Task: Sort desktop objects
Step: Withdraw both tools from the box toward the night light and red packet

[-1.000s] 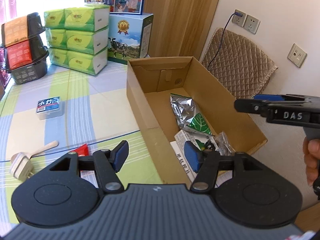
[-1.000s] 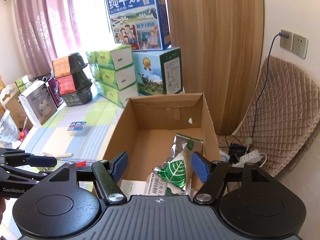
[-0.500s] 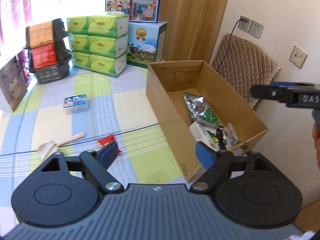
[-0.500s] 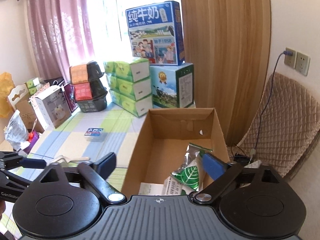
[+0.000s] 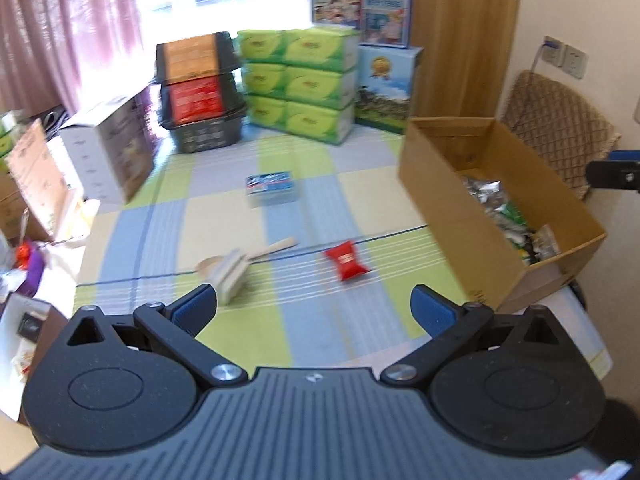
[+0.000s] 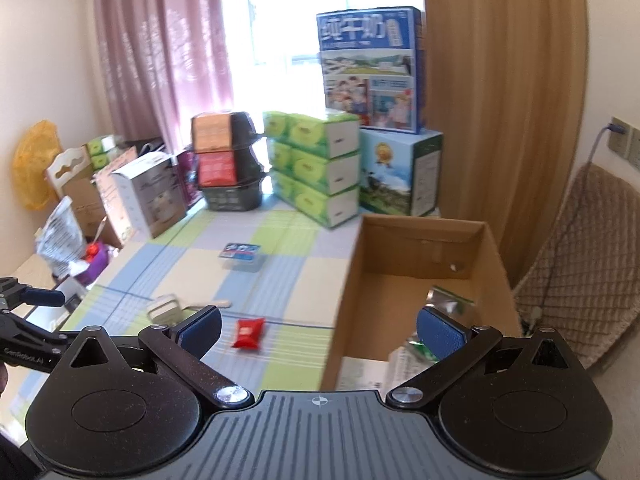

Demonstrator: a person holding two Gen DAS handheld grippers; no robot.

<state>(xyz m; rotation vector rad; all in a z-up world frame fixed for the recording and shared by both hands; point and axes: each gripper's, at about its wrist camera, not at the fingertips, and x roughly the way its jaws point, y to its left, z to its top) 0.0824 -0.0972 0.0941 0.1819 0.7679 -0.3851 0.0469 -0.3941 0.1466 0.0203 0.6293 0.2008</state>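
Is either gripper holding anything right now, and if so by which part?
Nothing is held. The left gripper and the right gripper both stand wide open with empty jaws above the table; the red packet lies untouched.

My table wears a checked cloth (image 5: 360,184) of green, blue and cream. On it lie a small red snack packet (image 5: 346,266), a pale wooden brush with a long handle (image 5: 234,270) and a flat clear plastic case with a blue label (image 5: 272,190) — all apart. An open brown cardboard box (image 5: 448,208) stands at the right edge; stacked green tissue packs (image 5: 300,88) and black baskets (image 5: 200,92) line the far side.
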